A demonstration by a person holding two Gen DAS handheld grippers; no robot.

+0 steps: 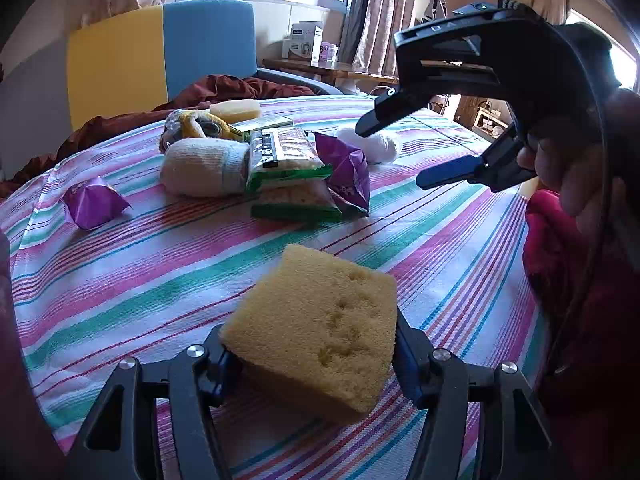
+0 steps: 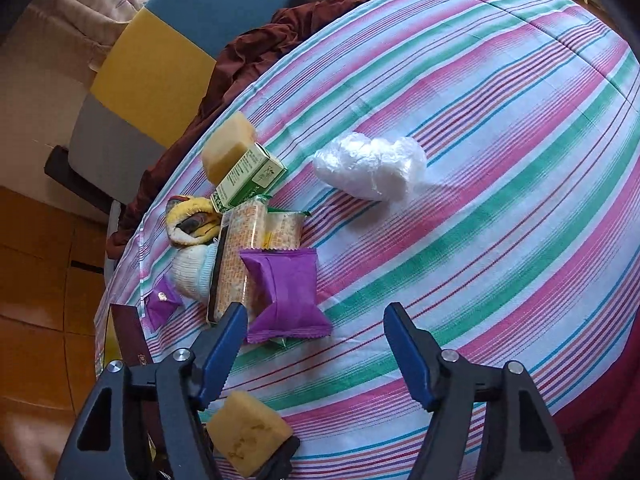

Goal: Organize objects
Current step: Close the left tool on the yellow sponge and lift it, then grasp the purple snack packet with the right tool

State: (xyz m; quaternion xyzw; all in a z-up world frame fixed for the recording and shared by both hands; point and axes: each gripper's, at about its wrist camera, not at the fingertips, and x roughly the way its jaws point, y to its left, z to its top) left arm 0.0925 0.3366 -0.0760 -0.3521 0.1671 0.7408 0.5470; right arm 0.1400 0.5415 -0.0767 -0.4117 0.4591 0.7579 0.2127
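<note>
Sitting clamped in the left hand-held gripper (image 1: 310,354), seemingly, a yellow sponge (image 1: 316,328).

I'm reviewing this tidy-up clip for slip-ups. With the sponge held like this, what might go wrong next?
1. The left gripper pinches the yellow sponge only at its near end; soft foam could sag or twist out.
2. The pile is crowded: a purple packet leans on the cracker packs, so the open right gripper may nudge neighbours.
3. The small purple packet sits near the bed edge and could fall.
</note>
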